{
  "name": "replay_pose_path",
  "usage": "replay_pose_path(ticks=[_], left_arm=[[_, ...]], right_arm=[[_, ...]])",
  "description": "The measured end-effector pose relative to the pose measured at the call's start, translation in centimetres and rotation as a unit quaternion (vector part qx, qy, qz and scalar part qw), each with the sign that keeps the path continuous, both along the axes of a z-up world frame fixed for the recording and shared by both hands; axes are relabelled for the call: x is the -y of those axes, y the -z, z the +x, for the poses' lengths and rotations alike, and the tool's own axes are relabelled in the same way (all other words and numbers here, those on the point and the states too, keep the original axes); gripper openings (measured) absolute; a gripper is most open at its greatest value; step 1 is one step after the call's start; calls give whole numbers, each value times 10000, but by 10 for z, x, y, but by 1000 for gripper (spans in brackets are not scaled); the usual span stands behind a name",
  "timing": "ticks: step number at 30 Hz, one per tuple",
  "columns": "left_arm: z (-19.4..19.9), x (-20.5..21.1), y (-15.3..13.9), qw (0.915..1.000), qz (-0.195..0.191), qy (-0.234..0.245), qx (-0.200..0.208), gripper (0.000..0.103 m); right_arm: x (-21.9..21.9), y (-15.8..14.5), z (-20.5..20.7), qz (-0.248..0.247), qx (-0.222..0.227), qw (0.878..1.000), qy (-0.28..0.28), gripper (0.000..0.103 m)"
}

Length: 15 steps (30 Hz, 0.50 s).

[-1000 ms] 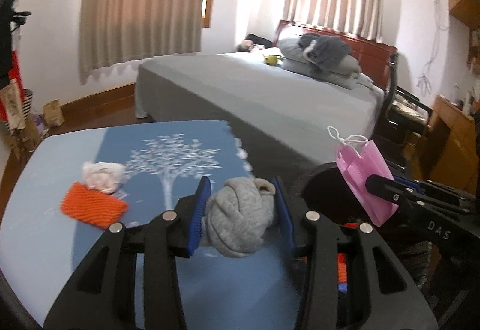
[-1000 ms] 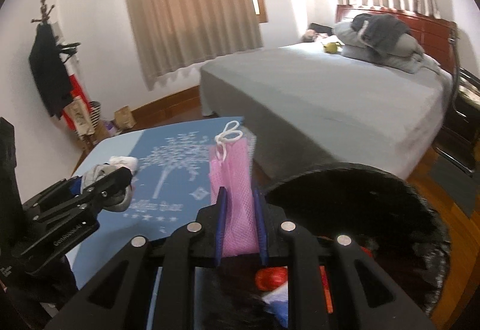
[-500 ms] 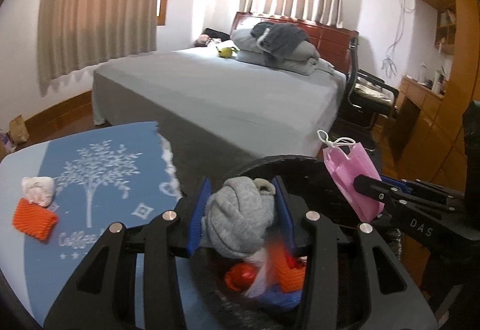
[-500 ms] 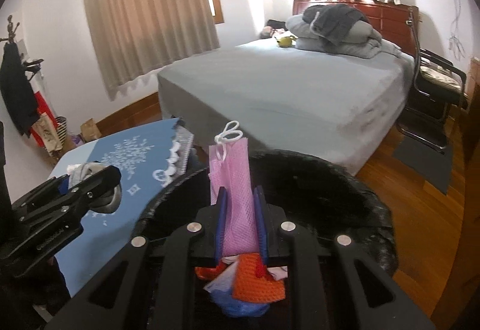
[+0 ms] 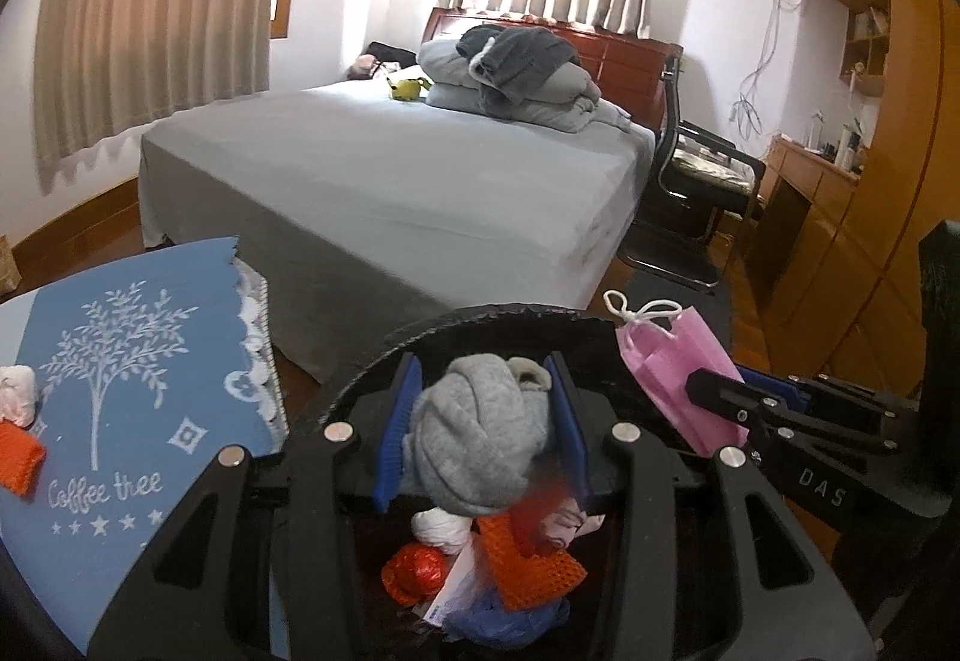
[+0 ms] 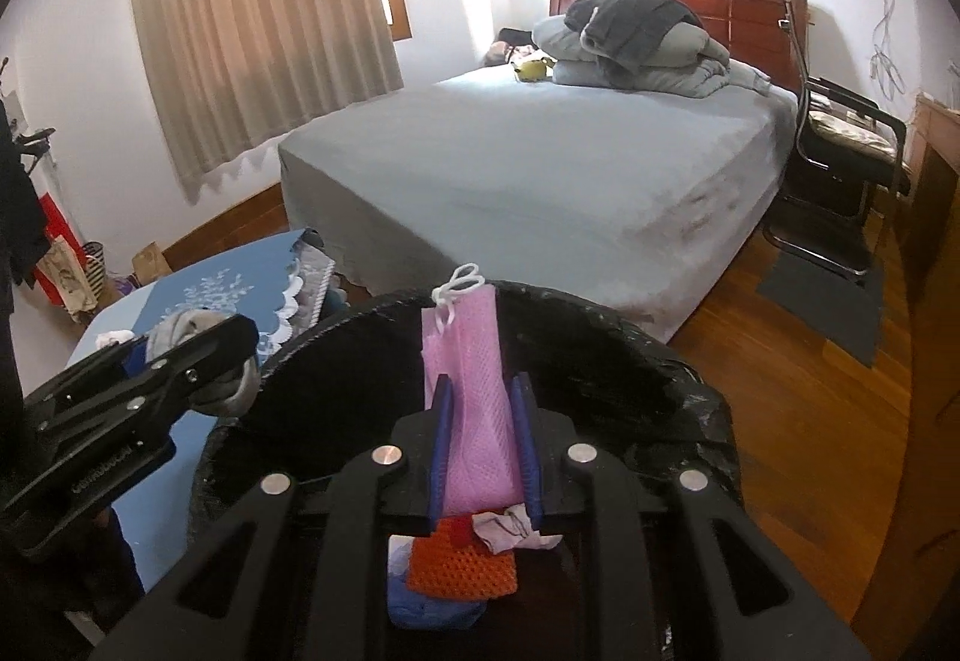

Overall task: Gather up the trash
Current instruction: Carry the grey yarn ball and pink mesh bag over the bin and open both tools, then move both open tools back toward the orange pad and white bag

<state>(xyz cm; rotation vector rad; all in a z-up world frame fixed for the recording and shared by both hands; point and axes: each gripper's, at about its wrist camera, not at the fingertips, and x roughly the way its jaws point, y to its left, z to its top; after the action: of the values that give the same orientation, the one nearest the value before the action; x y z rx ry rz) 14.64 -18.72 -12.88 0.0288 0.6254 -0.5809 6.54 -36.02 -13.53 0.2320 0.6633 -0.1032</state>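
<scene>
Jaws clamp a grey sock [image 5: 480, 433]; blue cloth [image 5: 120, 391] reads "Coffee tree"

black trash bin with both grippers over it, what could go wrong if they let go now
The pink face mask sits above the black trash bin, but its light fabric could catch on the right gripper when released. The grey balled sock in the left gripper hangs near the bin's table-side rim in the right wrist view; it might fall outside.
</scene>
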Motion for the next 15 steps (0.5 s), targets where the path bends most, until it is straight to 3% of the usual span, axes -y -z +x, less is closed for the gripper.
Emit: replay_pose_path(ticks=[2,8,11,13,15], left_arm=[[2,4,2,10000,-13,75,-60,47],[3,2,0,9999,-88,95,-42,69],[2,-6,-4,9999,-89,-25,41,76],[3,-14,-9,9998,-94,-148,85,79],[2,-29,-15,9992,-92,-335,175,84]], right_arm=[[4,1,-1,-3,-8,10000,40,23],[14,3,-5,-21,26,9998,190,46],[17,2,-8,-18,66,9995,293,63],[16,-1,-9,-52,123,9992,365,83],[15,-5,-11,-103,217,9988,435,94]])
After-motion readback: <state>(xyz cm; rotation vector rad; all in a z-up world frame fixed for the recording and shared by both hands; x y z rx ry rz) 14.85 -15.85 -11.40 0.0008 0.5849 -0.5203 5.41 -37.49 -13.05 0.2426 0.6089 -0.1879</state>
